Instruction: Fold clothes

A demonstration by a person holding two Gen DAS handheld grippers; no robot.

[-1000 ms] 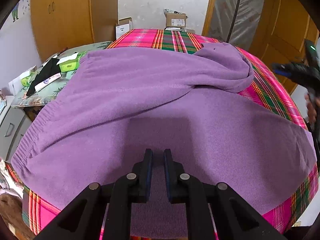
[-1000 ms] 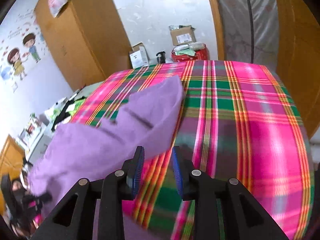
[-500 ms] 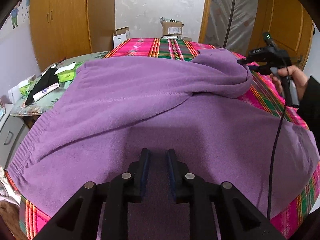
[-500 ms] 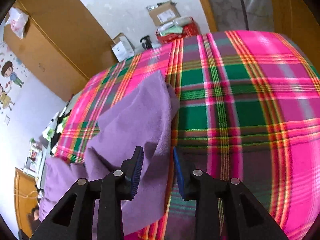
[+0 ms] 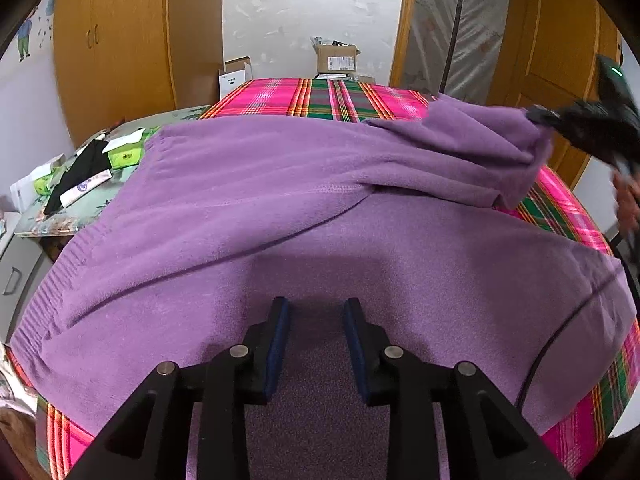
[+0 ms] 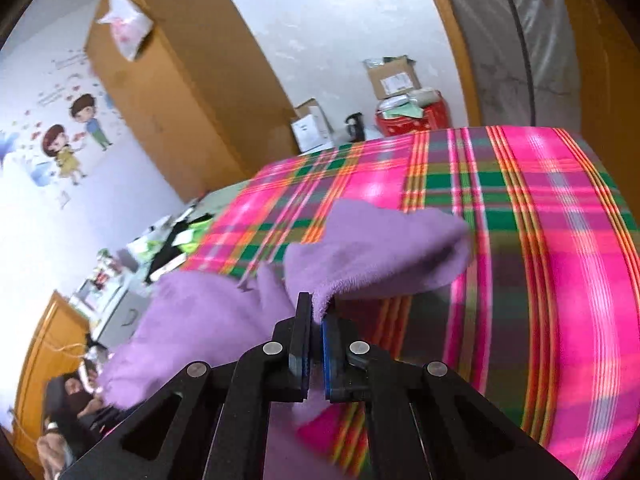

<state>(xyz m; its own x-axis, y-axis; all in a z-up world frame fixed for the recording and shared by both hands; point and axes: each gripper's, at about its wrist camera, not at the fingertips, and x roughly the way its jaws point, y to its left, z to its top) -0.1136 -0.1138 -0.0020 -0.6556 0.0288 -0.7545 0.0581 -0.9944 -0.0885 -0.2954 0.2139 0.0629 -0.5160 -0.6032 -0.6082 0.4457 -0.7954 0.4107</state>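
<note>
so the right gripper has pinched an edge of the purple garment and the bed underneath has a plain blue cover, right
Not quite: the cover is a pink and green plaid, not plain blue, as the right wrist view shows. The rest holds: the right gripper has an edge of the purple garment between its fingers, jaws closing on it.

The garment [image 5: 280, 208] lies spread across the bed [image 5: 332, 96]. A cluttered counter [image 5: 76, 200] stands to the bed's left. Cardboard boxes [image 5: 336, 58] sit behind the bed's far end.
</note>
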